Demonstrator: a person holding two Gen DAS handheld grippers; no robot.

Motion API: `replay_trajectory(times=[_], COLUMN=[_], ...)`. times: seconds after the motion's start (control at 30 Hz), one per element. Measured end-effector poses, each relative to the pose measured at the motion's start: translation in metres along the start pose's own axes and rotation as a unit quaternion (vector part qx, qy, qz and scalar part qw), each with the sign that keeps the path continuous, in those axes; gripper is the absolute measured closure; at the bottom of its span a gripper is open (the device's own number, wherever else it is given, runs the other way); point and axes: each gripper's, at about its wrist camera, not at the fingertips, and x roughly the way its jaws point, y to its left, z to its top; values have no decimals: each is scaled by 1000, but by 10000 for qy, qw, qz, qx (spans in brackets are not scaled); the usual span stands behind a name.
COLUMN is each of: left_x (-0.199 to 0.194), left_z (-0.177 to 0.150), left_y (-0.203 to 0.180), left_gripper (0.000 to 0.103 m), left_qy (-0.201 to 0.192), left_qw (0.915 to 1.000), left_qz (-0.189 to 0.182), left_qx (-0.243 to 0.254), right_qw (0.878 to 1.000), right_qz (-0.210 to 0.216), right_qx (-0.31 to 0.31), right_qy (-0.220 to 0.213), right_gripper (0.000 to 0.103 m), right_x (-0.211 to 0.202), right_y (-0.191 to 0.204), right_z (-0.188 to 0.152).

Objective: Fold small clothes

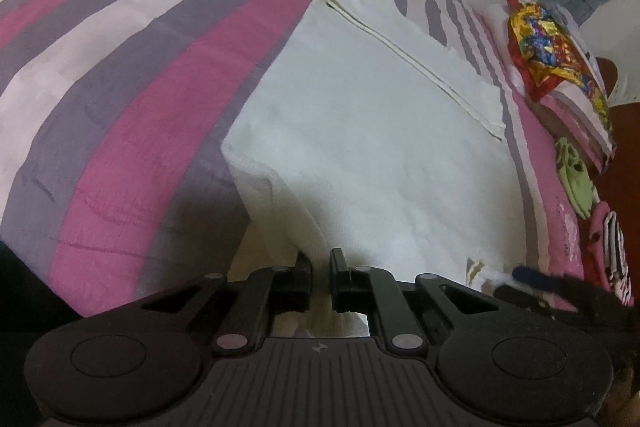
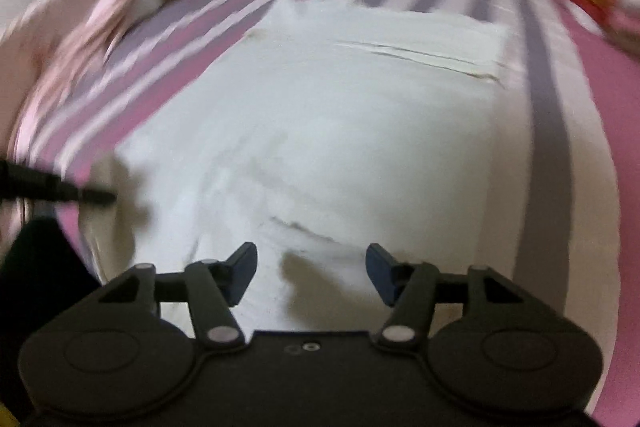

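A white cloth (image 1: 372,131) lies partly folded on a bed with pink, purple and white stripes (image 1: 132,75). My left gripper (image 1: 320,267) is shut on the cloth's near edge, which runs between the jaws. The right gripper's tip (image 1: 532,277) shows at the cloth's right corner in the left wrist view. In the blurred right wrist view the cloth (image 2: 340,107) fills the middle. My right gripper (image 2: 312,267) is open just above the cloth's near part, holding nothing. The left gripper's tip (image 2: 80,193) shows at the cloth's left edge there.
A pile of folded clothes with a red and yellow printed one on top (image 1: 548,47) lies at the bed's right side. Pink and green garments (image 1: 580,195) lie below it. A pale pink garment (image 2: 92,11) lies at the far left of the bed.
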Motion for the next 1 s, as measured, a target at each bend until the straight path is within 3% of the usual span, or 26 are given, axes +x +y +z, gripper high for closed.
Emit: replay_trajectory(times=[0.17, 0.2, 0.27, 0.33, 0.4, 0.57, 0.77, 1.0], left_x=[1, 2, 4, 6, 8, 14, 28, 59], left_z=[5, 6, 9, 12, 14, 34, 94, 168], left_y=[-6, -7, -9, -10, -11, -19, -25, -46], left_gripper=[94, 94, 94, 94, 94, 94, 94, 94], left_qy=[48, 56, 69, 96, 66, -86, -571, -1100], left_qw=[10000, 10000, 9999, 10000, 9999, 9998, 9971, 9923], left_qz=[58, 57, 54, 18, 24, -100, -246, -360], left_qx=[62, 50, 50, -17, -76, -140, -447, -446], right_qw=[9983, 9976, 9949, 9915, 9923, 9960, 9803, 9638], right_qz=[124, 266, 523, 581, 747, 718, 407, 92], right_qx=[-555, -618, -744, -1025, -842, 299, 1434, 1947], right_qy=[90, 183, 426, 560, 515, -449, -1297, -1821], right_gripper=[47, 69, 96, 96, 98, 98, 98, 98], right_x=[16, 18, 22, 23, 17, -18, -37, -26], right_y=[-4, -4, 0, 7, 5, -26, -81, -127], right_z=[15, 15, 12, 5, 2, 13, 38, 73])
